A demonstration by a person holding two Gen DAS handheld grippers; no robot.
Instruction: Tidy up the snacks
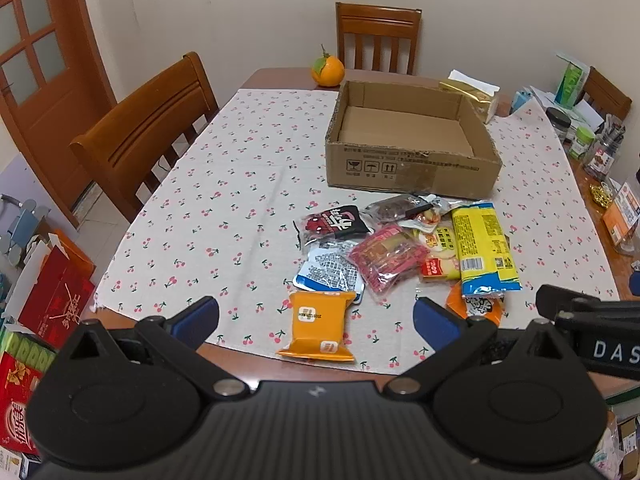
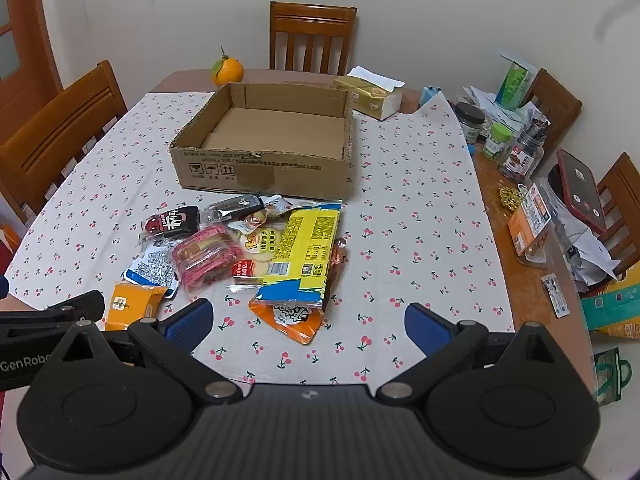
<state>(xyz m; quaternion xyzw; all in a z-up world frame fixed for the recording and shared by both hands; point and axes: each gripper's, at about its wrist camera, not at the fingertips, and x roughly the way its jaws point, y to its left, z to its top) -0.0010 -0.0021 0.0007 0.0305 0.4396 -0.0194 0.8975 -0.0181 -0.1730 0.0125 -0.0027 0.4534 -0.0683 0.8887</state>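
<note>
A pile of snack packets lies on the cherry-print cloth in front of an empty cardboard box (image 1: 412, 148) (image 2: 264, 148). Among them are an orange packet (image 1: 320, 326) (image 2: 130, 304), a long yellow-and-blue packet (image 1: 486, 248) (image 2: 304, 256), a pink-red packet (image 1: 386, 258) (image 2: 204, 256) and a black-and-red packet (image 1: 334, 222) (image 2: 170, 222). My left gripper (image 1: 316, 320) hangs open above the near table edge, the orange packet lying below between its fingers, untouched. My right gripper (image 2: 308, 320) is open too, over the cloth near the yellow packet's lower end.
An orange fruit (image 1: 328, 70) (image 2: 227, 70) and a tissue box (image 2: 370, 96) stand behind the cardboard box. Jars, papers and a red phone (image 2: 580, 190) crowd the right table edge. Wooden chairs (image 1: 148, 128) stand at the left and far sides.
</note>
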